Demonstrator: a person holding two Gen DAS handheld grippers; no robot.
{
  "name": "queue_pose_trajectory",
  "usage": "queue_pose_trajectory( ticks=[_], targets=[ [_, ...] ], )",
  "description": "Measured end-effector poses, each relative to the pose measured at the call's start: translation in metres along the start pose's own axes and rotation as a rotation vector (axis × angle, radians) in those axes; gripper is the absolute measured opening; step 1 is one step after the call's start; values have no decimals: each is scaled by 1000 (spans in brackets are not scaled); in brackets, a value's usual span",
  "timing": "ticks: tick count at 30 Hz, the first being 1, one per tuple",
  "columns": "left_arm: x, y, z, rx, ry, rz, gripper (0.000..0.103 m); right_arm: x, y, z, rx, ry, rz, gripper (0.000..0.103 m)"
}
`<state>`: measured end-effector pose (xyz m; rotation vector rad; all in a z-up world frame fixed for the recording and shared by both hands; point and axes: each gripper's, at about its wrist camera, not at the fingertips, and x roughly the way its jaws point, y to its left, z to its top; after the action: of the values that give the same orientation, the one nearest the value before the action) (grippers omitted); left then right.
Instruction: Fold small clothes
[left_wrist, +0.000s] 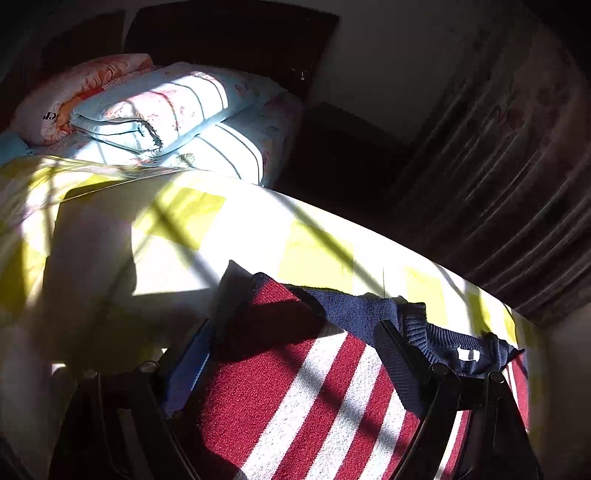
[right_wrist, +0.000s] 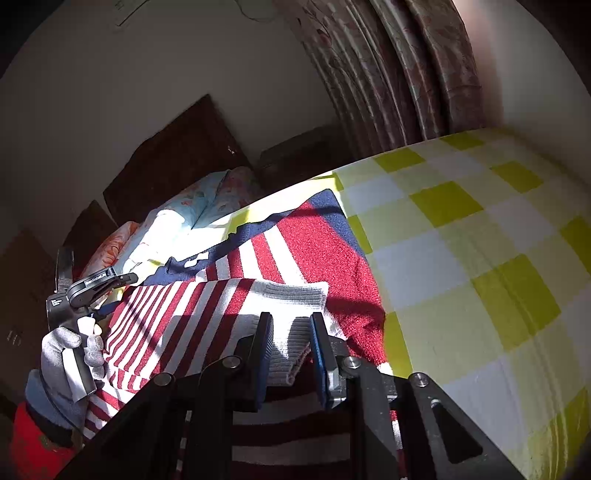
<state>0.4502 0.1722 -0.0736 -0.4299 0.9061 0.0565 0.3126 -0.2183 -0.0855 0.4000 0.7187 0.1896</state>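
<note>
A small red-and-white striped sweater (right_wrist: 325, 254) with navy shoulders and collar lies on the yellow-checked bed sheet (right_wrist: 461, 236). One striped sleeve with a grey ribbed cuff (right_wrist: 295, 295) is folded across its body. My right gripper (right_wrist: 291, 332) is part-open, its fingers either side of the cuff edge. My left gripper (left_wrist: 295, 332) is open wide over the sweater's (left_wrist: 303, 406) shoulder, near the navy collar (left_wrist: 454, 350). In the right wrist view the left gripper (right_wrist: 110, 284) is at the sweater's left edge, held by a gloved hand.
Folded quilts and a pillow (left_wrist: 155, 107) are stacked at the head of the bed. A dark headboard (right_wrist: 173, 162) and a bedside cabinet (left_wrist: 347, 147) stand behind. Patterned curtains (right_wrist: 399, 66) hang beyond the bed's far edge. Bare checked sheet (left_wrist: 147, 236) lies beyond the sweater.
</note>
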Motion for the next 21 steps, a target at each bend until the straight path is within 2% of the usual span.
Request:
queue_pose_trajectory(
  ticks=[1,8,10,13,15,17,20,21],
  targets=[
    [-7,1,-5,-1,-5,-18,103,0,0,0,1,1,3,20],
    [-61,-6,-66,88,-109,-2,103,-3,-1,0,8,-13,2,20],
    [-69,-16,-84,160,-112,-4,103,-9,-2,0,17,-53,8,20],
    [-72,-32,-108,285,-123,41,103,-13,1,0,-3,-73,41,20],
    [-66,-36,-111,326,-88,53,103,-11,8,-1,-41,-60,66,20],
    [-62,-30,-108,297,-66,40,103,-6,17,-2,-86,-23,84,20],
    [-59,-30,-106,303,-49,7,103,14,21,-4,-108,85,41,20],
    [-58,-32,-108,308,-48,15,103,16,21,-3,-108,88,40,20]
  ],
)
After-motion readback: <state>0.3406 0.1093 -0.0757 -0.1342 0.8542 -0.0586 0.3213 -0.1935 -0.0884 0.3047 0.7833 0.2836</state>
